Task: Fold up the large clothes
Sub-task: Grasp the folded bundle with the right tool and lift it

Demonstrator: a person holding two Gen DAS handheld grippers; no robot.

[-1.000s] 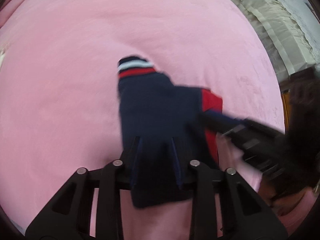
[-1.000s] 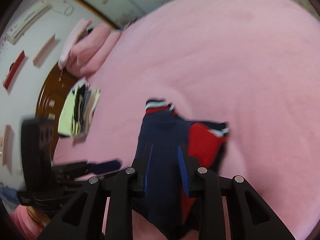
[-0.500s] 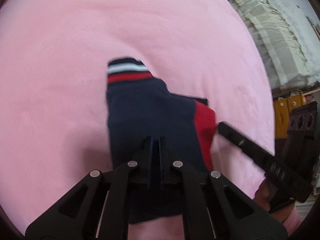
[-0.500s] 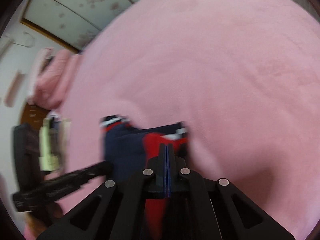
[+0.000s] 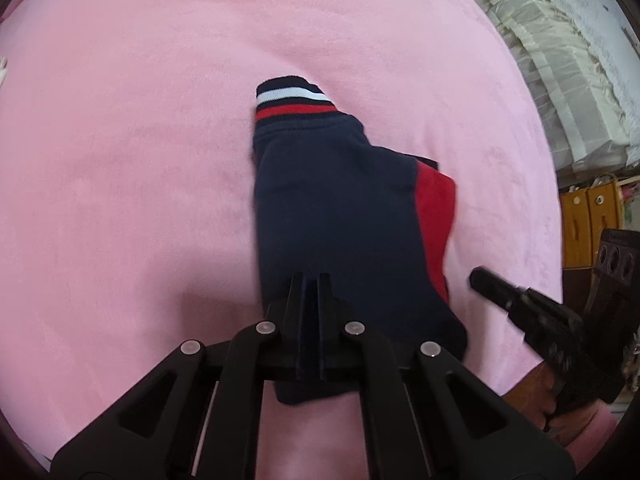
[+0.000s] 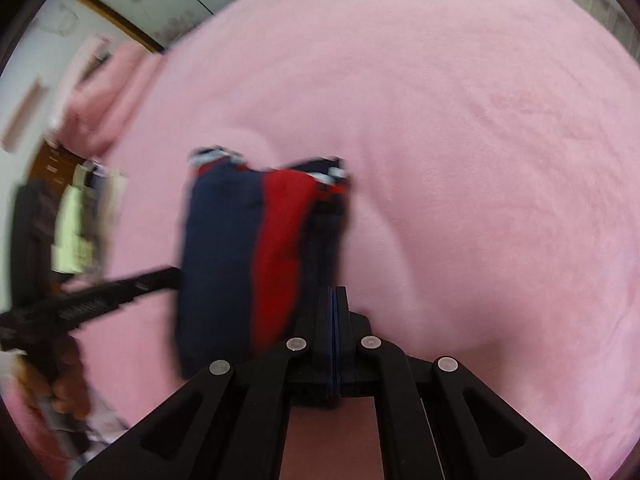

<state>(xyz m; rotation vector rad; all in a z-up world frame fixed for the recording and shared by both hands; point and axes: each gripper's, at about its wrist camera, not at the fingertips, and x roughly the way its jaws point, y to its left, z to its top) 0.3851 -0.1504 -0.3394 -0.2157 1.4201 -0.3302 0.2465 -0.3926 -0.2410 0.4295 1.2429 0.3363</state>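
1. A folded navy garment [image 5: 336,216] with a red panel [image 5: 434,216] and a cuff striped white and red [image 5: 292,100] lies on a pink bed cover [image 5: 140,160], near the middle of the bed.
2. The left claw [image 5: 310,284] is closed, its two fingers pressed flat together over the garment's near edge; I cannot tell whether any cloth is caught between them.
3. The right claw [image 6: 336,296] is also closed, with nothing between its fingers. It sits just beside the garment's right edge, over the cover.
4. Seen from the left wrist, the right claw [image 5: 480,278] lies clear of the red panel, a hand [image 5: 536,396] gripping its handle.
5. Pink pillows [image 6: 104,96] lie at the bed's far end, and a stack of folded clothes [image 6: 80,224], blurred, lies at its left edge.
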